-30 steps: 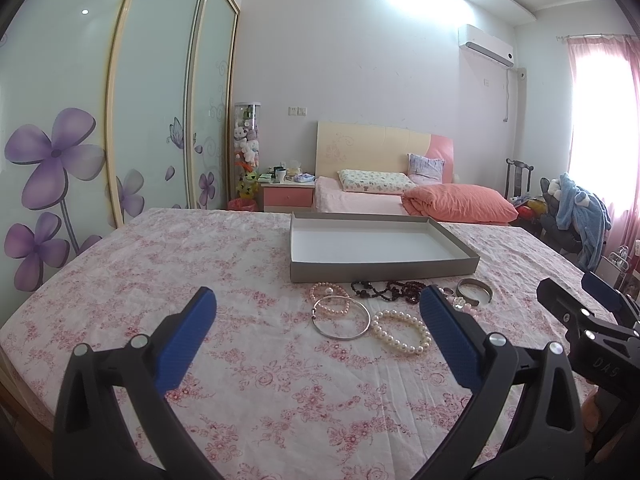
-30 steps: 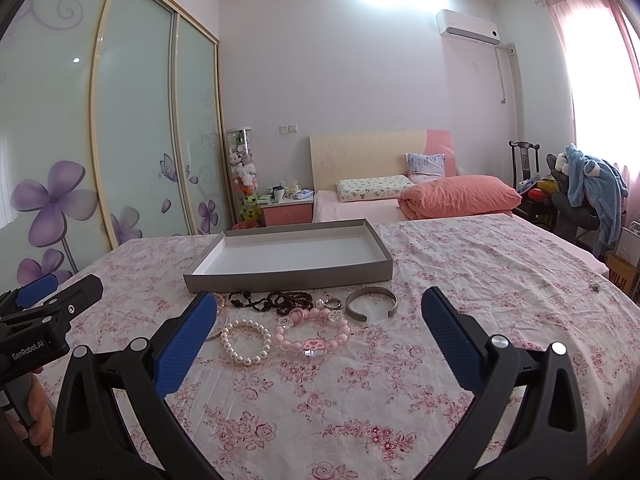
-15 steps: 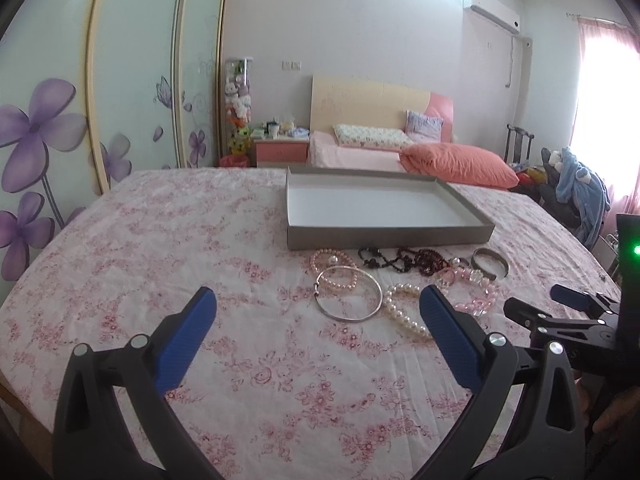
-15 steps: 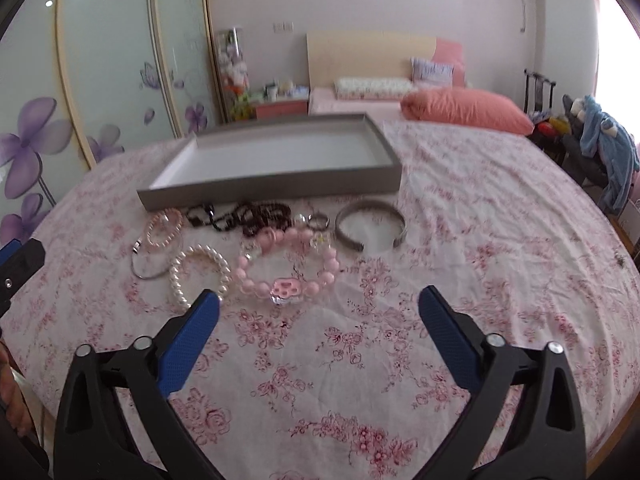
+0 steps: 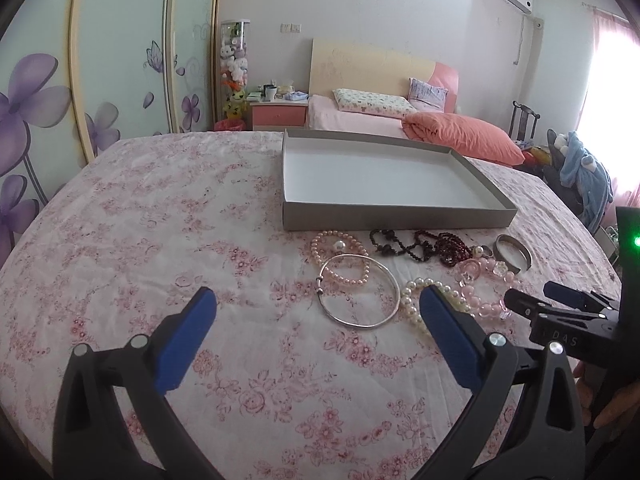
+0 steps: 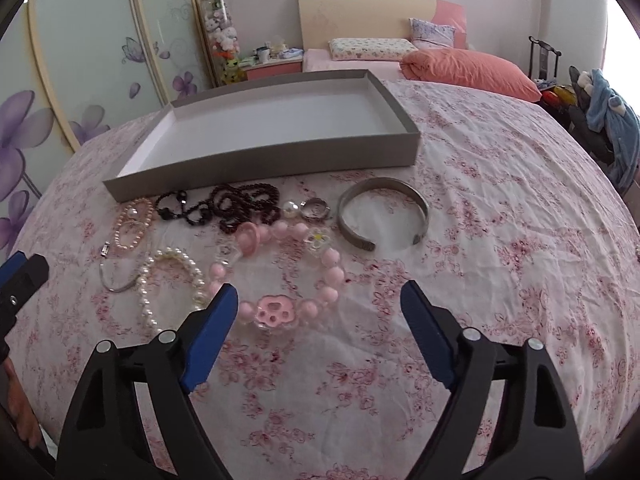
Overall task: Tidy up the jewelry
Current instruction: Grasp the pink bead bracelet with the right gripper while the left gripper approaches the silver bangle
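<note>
Two grippers are in your hands, and both are held above the floral tablecloth (image 6: 500, 184) with nothing between their fingers. Your left gripper (image 5: 316, 320) has its blue pads spread wide; its right-hand pad overlaps the white pearl bracelet (image 5: 416, 296) in that view, though contact cannot be confirmed. Your right gripper (image 6: 318, 312) is likewise spread wide, its fingertips framing the near edge of the pink bead bracelet (image 6: 292, 276), which carries a paw-shaped charm (image 6: 275, 309) on its near side.

The jewelry lies in a loose row on the cloth, just in front of the grey tray (image 6: 260, 160), outside it. The tray's white floor holds no pieces.

From your left to your right, the row reads:
- small pink pearl bracelet (image 6: 132, 224), closest to the tray's left corner
- thin silver bangle (image 5: 360, 292), overlapping that pink pearl bracelet
- white pearl bracelet (image 6: 168, 280), just beside the bangle
- dark bead strands (image 6: 224, 208), tangled, near the tray's front wall
- pink bead bracelet, in front of the dark strands
- a loose pearl (image 6: 289, 209) and a small ring (image 6: 315, 209), side by side
- open silver cuff (image 6: 382, 216), at the right end, apart from the rest

In the left wrist view, your right gripper (image 5: 560, 304) appears at the right edge, close to the pink beads. A bed with an orange pillow (image 5: 464, 140) stands behind the table.
</note>
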